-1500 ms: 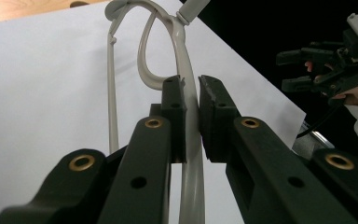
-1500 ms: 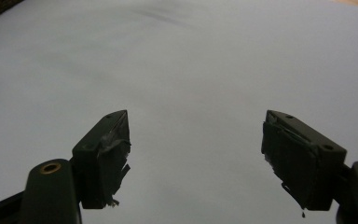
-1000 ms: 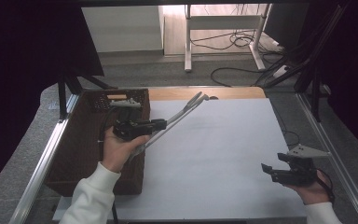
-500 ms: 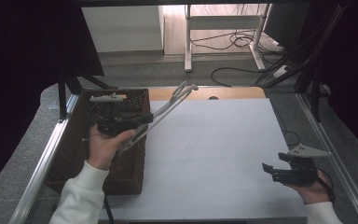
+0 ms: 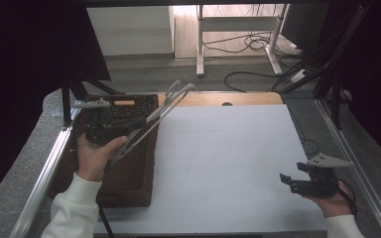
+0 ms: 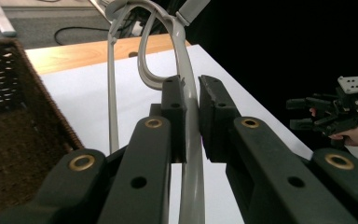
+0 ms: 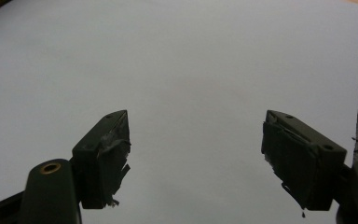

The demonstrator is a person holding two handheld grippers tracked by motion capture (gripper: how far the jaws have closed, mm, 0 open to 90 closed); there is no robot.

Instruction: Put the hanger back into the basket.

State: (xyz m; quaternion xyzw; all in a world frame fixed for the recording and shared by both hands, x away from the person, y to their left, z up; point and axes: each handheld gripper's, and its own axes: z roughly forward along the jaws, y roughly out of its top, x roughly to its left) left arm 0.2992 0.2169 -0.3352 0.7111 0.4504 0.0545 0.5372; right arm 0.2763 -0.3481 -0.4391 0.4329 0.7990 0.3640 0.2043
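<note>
A wooden table (image 5: 248,98) has a big white sheet (image 5: 228,163) on top. A brown woven basket (image 5: 129,173) sits at its left side.

A grey carpeted floor (image 5: 144,74) lies beyond the table, black cables (image 5: 250,44) looping around a white desk frame (image 5: 238,29); dark curtains (image 5: 30,49) hang on both sides.

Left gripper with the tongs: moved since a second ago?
Yes. The left gripper carried the tongs leftward, off the white sheet to over the basket.

Right gripper (image 7: 196,158), fingers (image 7: 103,156) wide apart, nothing between, over bare white tabletop (image 7: 177,60)
</note>
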